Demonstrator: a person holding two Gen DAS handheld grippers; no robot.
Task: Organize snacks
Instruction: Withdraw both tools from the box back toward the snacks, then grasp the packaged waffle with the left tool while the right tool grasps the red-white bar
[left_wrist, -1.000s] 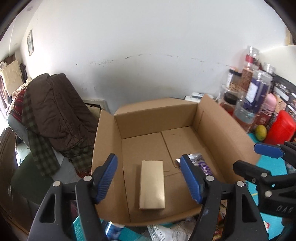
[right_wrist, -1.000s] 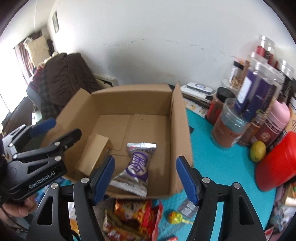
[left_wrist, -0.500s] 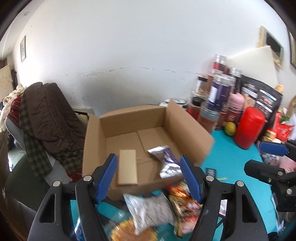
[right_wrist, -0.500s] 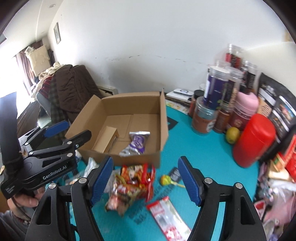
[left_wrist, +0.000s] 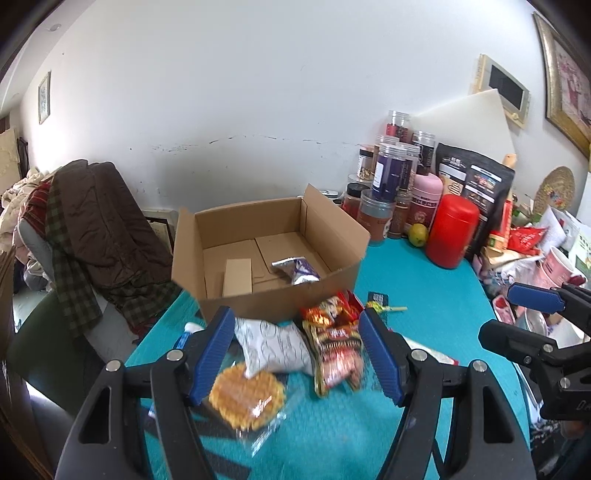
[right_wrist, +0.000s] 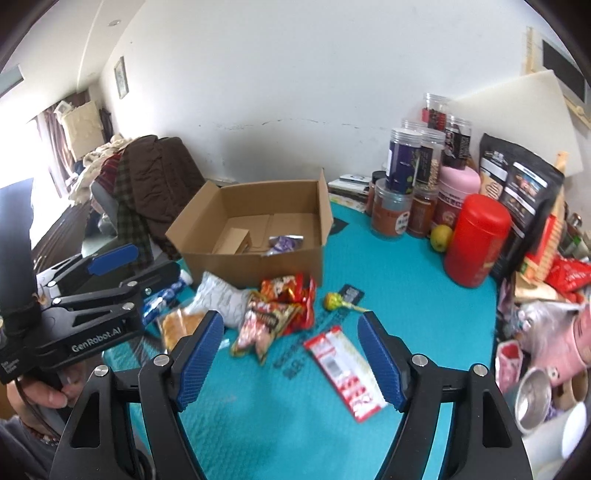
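Right wrist view: my right gripper (right_wrist: 290, 356) hangs empty, its jaws just widening; the left gripper (left_wrist: 297, 354) is half open, empty too. Snack packets (right_wrist: 275, 314) lie on the table (right_wrist: 406, 295) before the box (right_wrist: 255, 264). They look light, crinkly and probably slippery, so I'd pinch a sealed edge.

Open cardboard box (left_wrist: 266, 258), centre frame, on turquoise table (left_wrist: 424, 295); holds small tan carton (left_wrist: 238, 277) and silver-purple packet (left_wrist: 297, 269), apart. Below box: white pouch (left_wrist: 273, 349), red snack bags (left_wrist: 334, 339), round waffle in clear wrap (left_wrist: 245, 397), lollipop (left_wrist: 380, 306). Right of centre: red canister (left_wrist: 450, 230), jars (left_wrist: 388, 184). Left gripper (left_wrist: 297, 358), lower centre, jaws apart, empty.
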